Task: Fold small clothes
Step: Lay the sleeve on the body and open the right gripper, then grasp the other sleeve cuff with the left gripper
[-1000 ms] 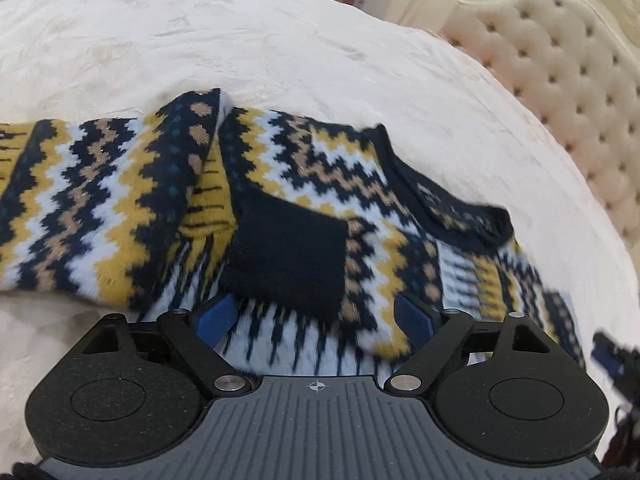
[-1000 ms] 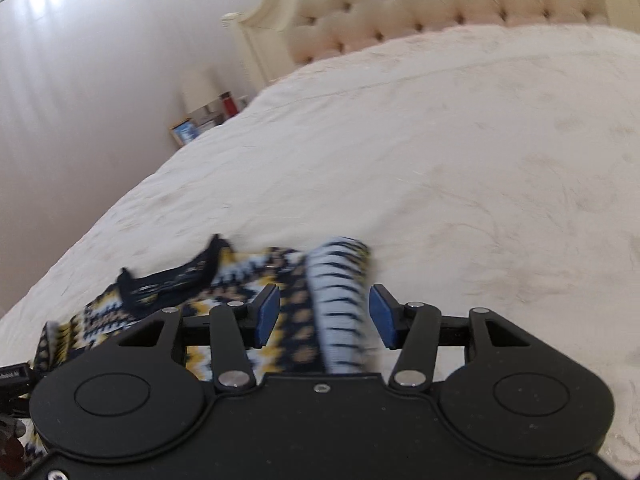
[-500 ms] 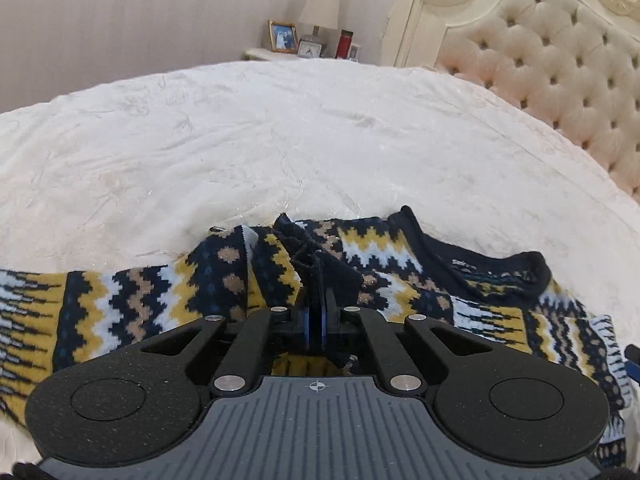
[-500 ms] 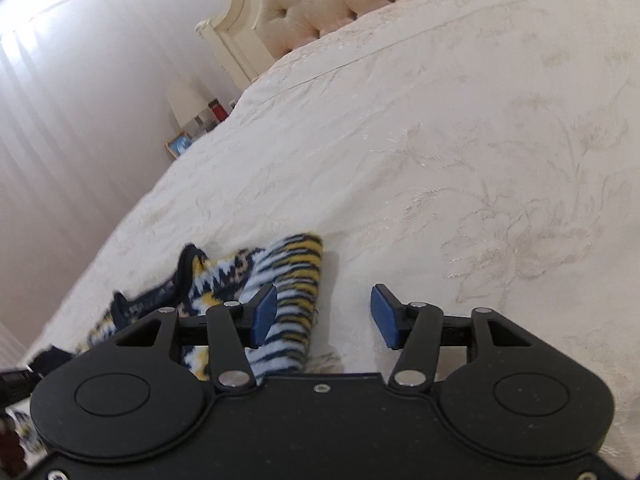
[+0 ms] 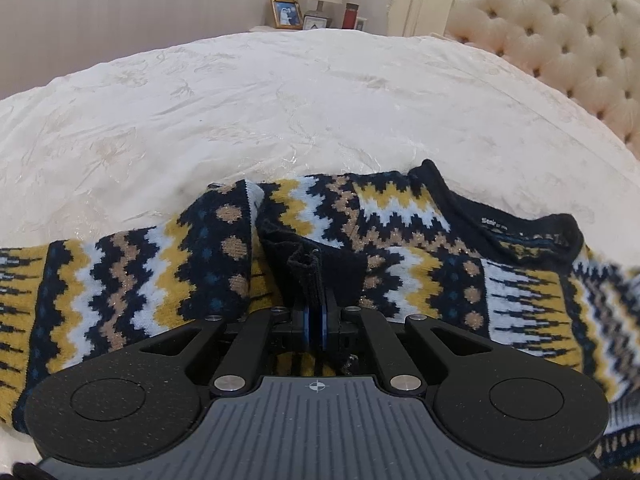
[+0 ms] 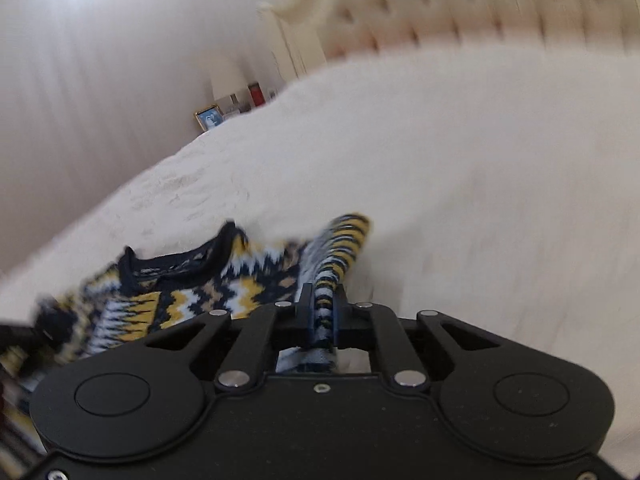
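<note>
A white bedspread (image 5: pixel 280 112) covers the bed, with a tufted headboard (image 5: pixel 560 40) at the far right. A zigzag-patterned knit sweater (image 5: pixel 400 216) lies spread across its near part. The left gripper (image 5: pixel 316 312) is clamped tight on a dark ribbed cuff (image 5: pixel 306 276). The right gripper (image 6: pixel 323 312) has just been closing, and its pads now pinch a striped fold of the sweater's right edge.

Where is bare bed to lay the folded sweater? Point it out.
Free: cream bedspread between the zigzag knit sweater and the tufted headboard; also right of its sleeve. Crowded: near edge, where left gripper and right gripper pinch it.
</note>
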Tool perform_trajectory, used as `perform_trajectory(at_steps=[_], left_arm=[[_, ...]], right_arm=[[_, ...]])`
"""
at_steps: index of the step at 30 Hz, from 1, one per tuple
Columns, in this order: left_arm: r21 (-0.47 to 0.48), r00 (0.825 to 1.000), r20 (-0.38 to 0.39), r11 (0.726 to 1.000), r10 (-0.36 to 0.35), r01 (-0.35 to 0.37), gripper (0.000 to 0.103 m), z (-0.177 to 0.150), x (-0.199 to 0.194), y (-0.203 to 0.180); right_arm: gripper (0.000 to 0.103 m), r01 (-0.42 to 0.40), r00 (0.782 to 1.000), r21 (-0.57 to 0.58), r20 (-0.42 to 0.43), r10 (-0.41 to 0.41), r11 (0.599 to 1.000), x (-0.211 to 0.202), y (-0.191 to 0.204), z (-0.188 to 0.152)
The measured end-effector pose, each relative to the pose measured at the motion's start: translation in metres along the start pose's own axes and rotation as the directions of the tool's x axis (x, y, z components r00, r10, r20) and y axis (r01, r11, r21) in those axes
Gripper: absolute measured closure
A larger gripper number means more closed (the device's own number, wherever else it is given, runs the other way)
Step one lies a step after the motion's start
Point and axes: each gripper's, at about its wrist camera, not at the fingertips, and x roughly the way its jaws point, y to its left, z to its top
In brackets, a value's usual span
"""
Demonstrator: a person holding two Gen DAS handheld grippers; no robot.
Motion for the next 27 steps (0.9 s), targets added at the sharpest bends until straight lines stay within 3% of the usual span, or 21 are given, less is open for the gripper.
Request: perform_trajectory(at_steps=[4, 6, 8, 10, 11, 12, 13, 14, 16, 20, 23, 27], left_arm=[[0.026, 1.0, 0.002, 0.999, 0.021, -0.021, 0.096, -0.003, 0.004, -0.006], [0.062, 1.0, 0.008, 0.998, 0.03, -0.031, 0.092, -0.004, 0.005, -0.01], [0.104, 0.999, 0.014, 0.994, 0.045, -0.046, 0.071, -0.006, 0.004, -0.013], [0.131, 0.998, 0.025, 0.99, 0.051, -0.054, 0.063, -0.008, 0.002, -0.013], [0.138, 0.999, 0.024, 0.989, 0.046, -0.048, 0.054, -0.008, 0.002, -0.012], [0.141, 0.999, 0.016, 0.99, 0.029, -0.031, 0.045, -0.008, 0.001, -0.011], [0.141, 1.0, 0.002, 0.99, 0.004, -0.004, 0.024, -0.007, 0.0, -0.009], [0.142, 0.999, -0.012, 0.989, -0.035, 0.036, 0.018, -0.006, -0.001, -0.008], [0.149, 0.996, -0.016, 0.985, -0.089, 0.091, 0.018, -0.005, -0.008, -0.008], [0.174, 0.991, 0.036, 0.977, -0.128, 0.12, 0.017, 0.0, -0.034, -0.006], [0.193, 0.987, 0.053, 0.972, -0.15, 0.137, 0.015, 0.006, -0.052, 0.006], [0.167, 0.991, 0.061, 0.98, -0.123, 0.112, 0.015, 0.009, -0.07, 0.036]], right_arm=[[0.086, 0.082, 0.986, 0.0, -0.148, -0.081, 0.997, 0.024, -0.007, -0.017], [0.068, 0.102, 0.984, 0.028, -0.152, -0.097, 0.994, 0.025, -0.011, -0.02], [0.053, 0.102, 0.988, 0.045, -0.117, -0.096, 0.994, 0.016, -0.012, -0.012], [0.036, 0.102, 0.994, 0.067, -0.05, -0.099, 0.992, 0.005, -0.013, -0.006], [0.028, 0.103, 0.995, 0.078, -0.015, -0.102, 0.992, 0.0, -0.014, -0.004], [0.026, 0.1, 0.995, 0.086, 0.012, -0.101, 0.991, -0.004, -0.013, -0.002], [0.022, 0.095, 0.995, 0.095, 0.033, -0.098, 0.991, -0.007, -0.012, -0.001], [0.018, 0.084, 0.995, 0.105, 0.053, -0.09, 0.991, -0.011, -0.011, -0.001], [0.01, 0.04, 0.995, 0.134, 0.089, -0.052, 0.99, -0.015, -0.01, 0.003], [0.001, -0.059, 0.993, 0.177, 0.114, 0.039, 0.982, -0.016, -0.002, 0.007], [0.001, -0.11, 0.992, 0.187, 0.076, 0.098, 0.976, -0.01, 0.006, 0.005], [0.001, -0.139, 0.989, 0.216, -0.017, 0.146, 0.966, 0.002, 0.02, -0.002]])
